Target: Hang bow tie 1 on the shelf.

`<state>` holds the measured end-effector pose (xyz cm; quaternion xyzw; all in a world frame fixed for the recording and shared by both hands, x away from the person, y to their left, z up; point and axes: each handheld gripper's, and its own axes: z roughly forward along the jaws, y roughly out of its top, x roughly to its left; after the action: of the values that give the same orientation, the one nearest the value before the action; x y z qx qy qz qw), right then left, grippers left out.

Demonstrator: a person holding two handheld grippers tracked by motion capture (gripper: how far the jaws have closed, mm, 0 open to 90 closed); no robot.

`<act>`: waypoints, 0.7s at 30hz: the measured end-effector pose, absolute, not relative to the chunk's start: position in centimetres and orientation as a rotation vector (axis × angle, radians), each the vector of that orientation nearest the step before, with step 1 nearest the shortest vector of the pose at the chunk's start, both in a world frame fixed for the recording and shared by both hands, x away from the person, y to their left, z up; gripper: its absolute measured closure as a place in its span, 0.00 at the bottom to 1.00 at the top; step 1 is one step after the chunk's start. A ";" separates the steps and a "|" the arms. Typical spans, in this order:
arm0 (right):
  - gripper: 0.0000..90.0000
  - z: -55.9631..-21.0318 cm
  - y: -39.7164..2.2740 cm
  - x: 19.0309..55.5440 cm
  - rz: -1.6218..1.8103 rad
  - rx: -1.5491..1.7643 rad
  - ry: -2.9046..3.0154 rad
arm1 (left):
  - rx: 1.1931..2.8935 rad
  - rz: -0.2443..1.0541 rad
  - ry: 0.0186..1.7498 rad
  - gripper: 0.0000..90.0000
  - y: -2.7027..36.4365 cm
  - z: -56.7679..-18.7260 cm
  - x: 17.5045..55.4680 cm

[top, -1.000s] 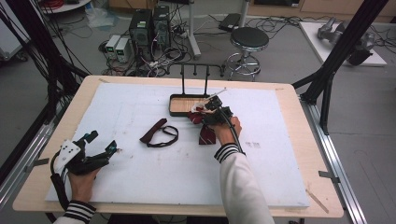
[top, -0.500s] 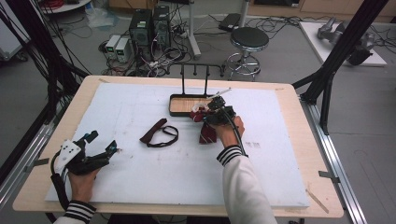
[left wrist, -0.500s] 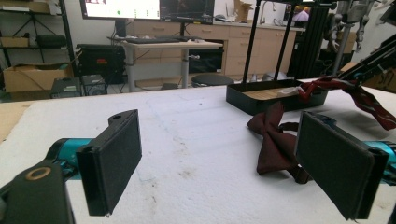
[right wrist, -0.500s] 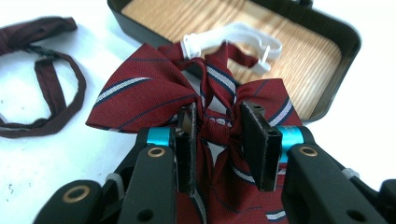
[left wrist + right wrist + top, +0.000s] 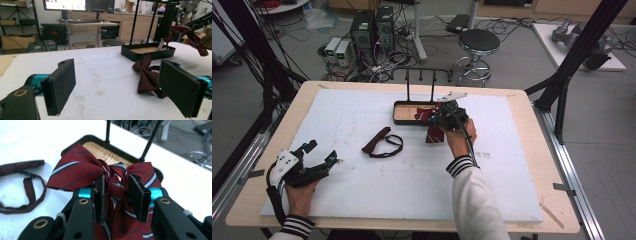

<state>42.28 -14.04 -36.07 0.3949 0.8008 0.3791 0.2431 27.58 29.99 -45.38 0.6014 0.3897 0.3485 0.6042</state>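
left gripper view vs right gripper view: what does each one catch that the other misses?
Left gripper view alone: the left tongs open over the white mat, monitors and desks behind.

Right gripper view alone: the right tongs shut on the striped red bow tie at its knot, white stripes clear.

Both: the plain dark bow tie on the mat, and the black tray with its upright rods.

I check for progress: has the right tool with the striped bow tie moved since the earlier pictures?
Yes, a little. The right tool, shut on the striped bow tie, has shifted away from the person, closer over the black tray.
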 end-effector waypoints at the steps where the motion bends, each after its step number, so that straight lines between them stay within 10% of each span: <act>1: 0.75 -36.0 -14.1 42.2 1.050 1.078 2.179 | 1.391 0.808 0.901 0.17 30.0 -45.4 27.6; 21: 0.75 -33.4 -15.8 40.8 1.174 0.985 1.957 | 1.393 0.807 0.903 0.17 30.0 -45.4 27.6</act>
<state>40.75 -15.78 -33.43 0.3750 0.7454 0.4473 0.3221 27.60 30.00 -45.38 0.6019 0.3900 0.3486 0.6034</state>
